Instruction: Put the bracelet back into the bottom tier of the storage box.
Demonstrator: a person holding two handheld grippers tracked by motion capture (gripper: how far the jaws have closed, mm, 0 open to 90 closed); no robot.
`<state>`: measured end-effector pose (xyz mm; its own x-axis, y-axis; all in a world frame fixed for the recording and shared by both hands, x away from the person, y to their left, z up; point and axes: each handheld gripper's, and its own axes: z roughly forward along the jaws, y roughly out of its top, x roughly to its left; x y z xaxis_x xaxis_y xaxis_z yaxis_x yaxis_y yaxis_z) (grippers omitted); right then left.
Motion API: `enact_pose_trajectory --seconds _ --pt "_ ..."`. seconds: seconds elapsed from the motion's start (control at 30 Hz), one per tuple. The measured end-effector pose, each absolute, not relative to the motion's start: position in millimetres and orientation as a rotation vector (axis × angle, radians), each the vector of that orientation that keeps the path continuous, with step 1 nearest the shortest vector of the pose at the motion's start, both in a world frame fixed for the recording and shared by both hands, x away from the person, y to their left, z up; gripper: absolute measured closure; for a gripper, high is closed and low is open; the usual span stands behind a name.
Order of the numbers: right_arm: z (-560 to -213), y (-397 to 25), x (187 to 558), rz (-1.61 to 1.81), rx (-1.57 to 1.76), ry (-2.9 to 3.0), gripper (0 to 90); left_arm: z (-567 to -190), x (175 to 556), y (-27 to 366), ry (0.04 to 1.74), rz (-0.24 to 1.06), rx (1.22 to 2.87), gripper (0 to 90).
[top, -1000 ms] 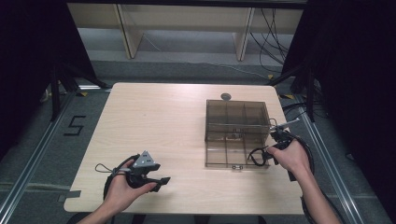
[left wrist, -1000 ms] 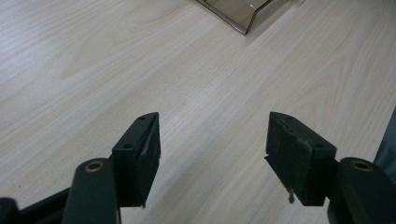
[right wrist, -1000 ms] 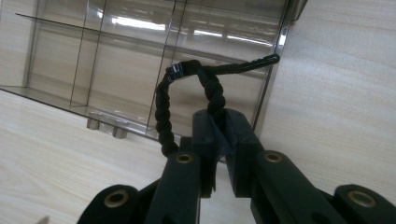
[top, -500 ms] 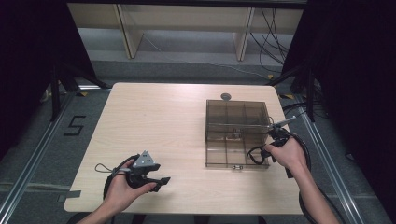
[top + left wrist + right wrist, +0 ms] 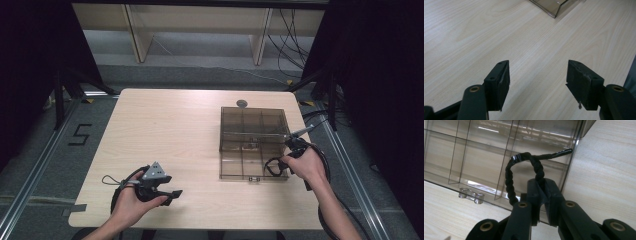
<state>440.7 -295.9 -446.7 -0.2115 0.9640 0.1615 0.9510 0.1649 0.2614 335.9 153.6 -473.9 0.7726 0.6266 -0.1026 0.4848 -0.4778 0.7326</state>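
jaws first, seen from above: in the high view our left gripper (image 5: 159, 187) rests low on the near left part of the table (image 5: 165, 125), held in our left hand (image 5: 131, 200), its two black jaws pointing right with a gap between them. our right gripper (image 5: 294, 150) sits at the near right corner of the clear compartment box (image 5: 252, 142), wrapped by our right hand (image 5: 305, 165). a loop of black cord (image 5: 272, 167) curls just beside that corner, over the front right edge of the box. the box itself lies on the right half of the table, lid shut, with a small latch at its near edge. a small round dark object (image 5: 242, 103) sits on the table just beyond the far edge of the box. the two grippers are well apart.

from the left gripper view we see our left gripper (image 5: 537, 75) with jaws spread wide and bare wood grain between them. a corner of the box (image 5: 550, 6) shows far up at the top, well apart from these jaws.

from the right gripper view our right gripper (image 5: 543, 188) has its jaws pressed together on the black cord (image 5: 510, 180), pinching a twisted strand at the tips. from the pinch the cord rises, bends into a loop to the left and drops back down beside the left jaw, while a thin glossy end pokes up and to the right across the box wall. the clear box (image 5: 474, 157) lies directly behind the loop, its dividers visible through the lid, and its latch (image 5: 471, 195) sits on the near edge to the left of the jaws.
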Motion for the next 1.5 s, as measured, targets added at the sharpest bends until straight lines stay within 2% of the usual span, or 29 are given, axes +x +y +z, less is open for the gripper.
enact_pose_trajectory --seconds 0.77,0.87,1.0,1.3,1.5 --pt "-458 -288 442 0.394 1.984 2.377 83.6 -474 335 153 0.837 0.218 2.162 35.4" --pt "-462 -292 444 0.401 1.895 2.423 83.4 -474 335 153 0.836 0.225 2.162 35.4" --pt "-464 -289 442 0.399 1.968 2.383 82.7 -474 335 153 0.838 0.219 2.161 35.4" --pt "-450 -289 439 0.442 2.0 2.323 73.9 -474 336 153 0.821 0.236 2.175 35.4" --pt "-438 -293 443 0.477 1.938 2.331 75.5 -474 336 152 0.817 0.229 2.175 35.4"
